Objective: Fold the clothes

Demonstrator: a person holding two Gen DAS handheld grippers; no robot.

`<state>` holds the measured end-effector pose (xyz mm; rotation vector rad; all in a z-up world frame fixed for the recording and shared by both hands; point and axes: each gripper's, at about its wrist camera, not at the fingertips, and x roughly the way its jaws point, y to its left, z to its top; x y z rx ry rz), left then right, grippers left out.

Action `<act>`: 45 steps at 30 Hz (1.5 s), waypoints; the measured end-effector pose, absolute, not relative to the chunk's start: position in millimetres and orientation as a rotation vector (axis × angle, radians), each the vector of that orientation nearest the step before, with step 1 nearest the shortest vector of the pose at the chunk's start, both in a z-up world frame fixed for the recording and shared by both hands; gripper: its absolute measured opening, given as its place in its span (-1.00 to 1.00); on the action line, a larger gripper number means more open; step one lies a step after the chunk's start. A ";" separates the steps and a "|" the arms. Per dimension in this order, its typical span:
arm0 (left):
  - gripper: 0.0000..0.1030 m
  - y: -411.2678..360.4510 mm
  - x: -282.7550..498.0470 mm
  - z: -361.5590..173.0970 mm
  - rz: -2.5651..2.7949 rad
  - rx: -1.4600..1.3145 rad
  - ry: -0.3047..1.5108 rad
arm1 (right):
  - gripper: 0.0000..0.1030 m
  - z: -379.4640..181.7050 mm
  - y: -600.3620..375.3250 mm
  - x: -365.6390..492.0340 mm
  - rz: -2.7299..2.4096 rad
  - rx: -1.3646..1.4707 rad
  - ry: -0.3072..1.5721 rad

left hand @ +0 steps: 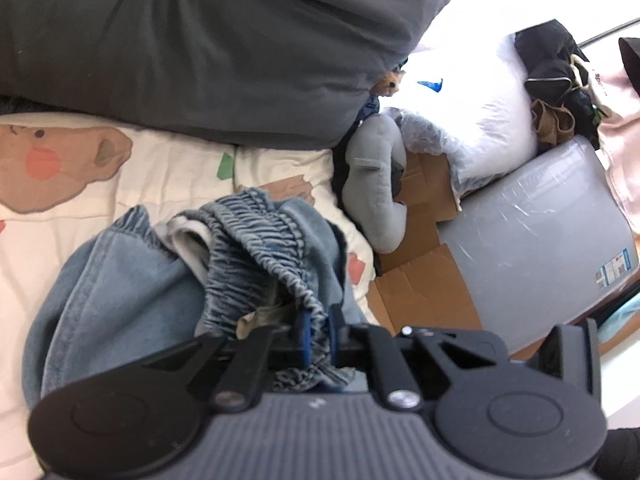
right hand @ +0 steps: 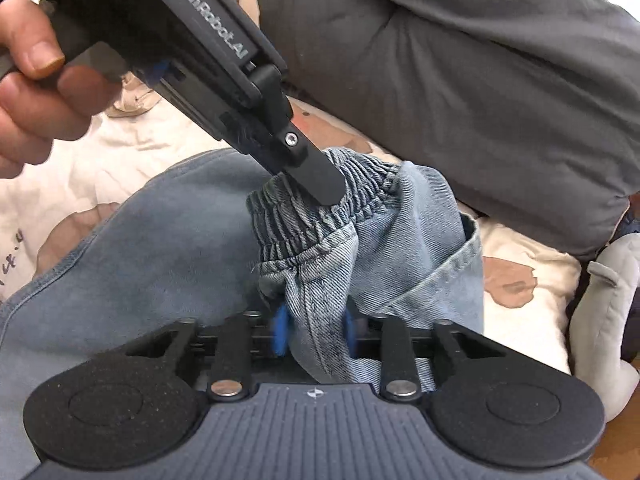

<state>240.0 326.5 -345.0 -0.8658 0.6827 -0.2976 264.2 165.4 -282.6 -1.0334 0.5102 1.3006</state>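
Here, on the left, a printed quilt covers the bed, with a dark grey pillow lying along its far side. The jeans sit bunched on the quilt, their broad denim body spread toward the left and the elastic waistband lifted off the bed in the middle. The left gripper is clamped on a fold of that waistband; its blue pads show on either side of the gathered cloth. From the right wrist view, the right gripper pinches a hanging strip of denim just below the waistband, so the two grips sit very close together. A hand holds the left tool, which crosses that view from the upper left. Further right, a grey plush toy lies off the quilt's edge beside flattened cardboard, a grey box and a white cushion.

The risks, as I judge them: with both grips bunched at one spot, the jeans cannot be pulled flat, and any fold made so would come out lumpy. The elastic may slide from the pads if tugged hard. Loose cloth swung rightward could drag over the bed's edge onto the clutter.
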 end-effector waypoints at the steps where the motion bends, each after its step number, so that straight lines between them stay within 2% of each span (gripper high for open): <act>1: -0.82 326.0 240.6 -343.0 -0.301 -0.858 0.679 | -0.74 -281.0 165.3 266.2 1.296 -1.031 0.505; 5: -0.69 326.2 242.0 -333.2 -0.283 -0.802 0.667 | -0.77 -269.7 160.5 277.4 1.271 -1.007 0.492; 6: -0.52 328.1 239.7 -330.5 -0.267 -0.782 0.647 | -0.78 -269.0 160.8 280.0 1.254 -1.007 0.493; 7: -0.26 330.1 238.5 -329.1 -0.254 -0.773 0.639 | -0.78 -267.6 157.5 285.7 1.235 -0.996 0.502; 9: -0.10 336.7 237.5 -328.7 -0.222 -0.755 0.634 | -0.78 -264.9 150.8 297.3 1.198 -0.974 0.520; 12: 0.05 347.2 241.0 -335.1 -0.145 -0.712 0.652 | -0.78 -258.9 146.0 313.9 1.133 -0.937 0.533; 14: 0.08 352.4 246.0 -341.7 -0.100 -0.699 0.667 | -0.79 -254.8 145.6 323.5 1.097 -0.907 0.540; 16: 0.23 354.1 252.2 -349.3 -0.088 -0.686 0.678 | -0.79 -249.5 144.5 329.7 1.066 -0.879 0.536; 33: 0.34 336.1 298.9 -378.6 -0.045 -0.550 0.757 | -0.80 -238.7 160.8 352.1 0.967 -0.802 0.521; 35: 0.30 333.6 302.8 -382.4 -0.042 -0.544 0.772 | -0.80 -239.3 160.6 351.8 0.964 -0.799 0.524; 36: 0.22 331.9 303.8 -383.5 -0.046 -0.541 0.775 | -0.80 -240.1 160.9 351.2 0.965 -0.804 0.522; 39: -0.82 329.0 298.5 -381.0 -0.067 -0.546 0.778 | -0.80 -241.0 162.0 352.1 0.966 -0.803 0.522; 43: -0.86 326.6 285.2 -373.5 -0.097 -0.565 0.781 | -0.80 -241.2 161.8 355.6 0.962 -0.788 0.526; 44: -0.97 326.0 281.8 -371.6 -0.105 -0.569 0.782 | -0.80 -241.5 161.4 356.1 0.961 -0.784 0.528; 45: -0.98 325.3 278.5 -369.7 -0.113 -0.574 0.783 | -0.80 -242.2 161.4 356.6 0.960 -0.781 0.530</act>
